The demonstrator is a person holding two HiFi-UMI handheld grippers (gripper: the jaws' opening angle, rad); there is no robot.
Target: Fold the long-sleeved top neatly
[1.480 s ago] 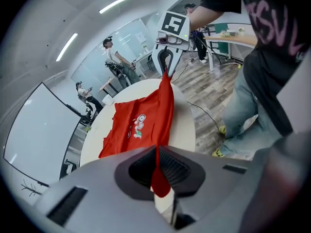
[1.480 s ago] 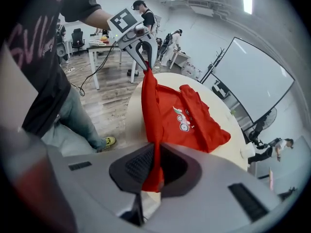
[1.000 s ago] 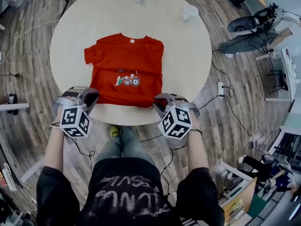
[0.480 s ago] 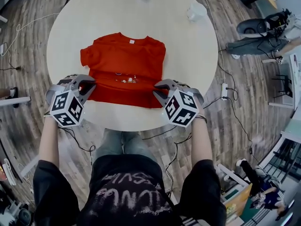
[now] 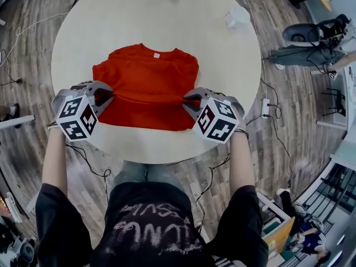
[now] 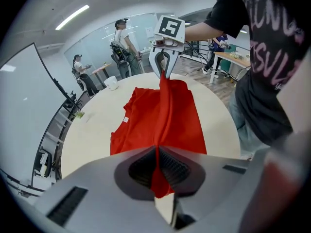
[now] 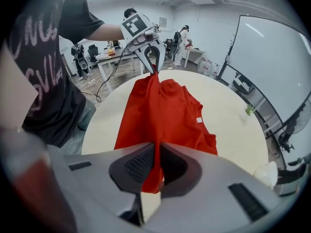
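The red top (image 5: 146, 85) lies at the middle of the round table (image 5: 139, 15), collar toward the top of the frame, with its near edge lifted between the two grippers. The step looks like a bottom-to-top fold. To do it well, carry both corners at one height with the cloth between them taut, and lay the hem square to the shoulders so the crease runs straight. The left gripper (image 5: 104, 97), at the garment's left edge, has its fingers (image 6: 138, 168) closed on a pinch of red cloth. The right gripper (image 5: 189, 101), at the right edge, grips likewise — fingers (image 7: 138, 166) clamped on the fabric.
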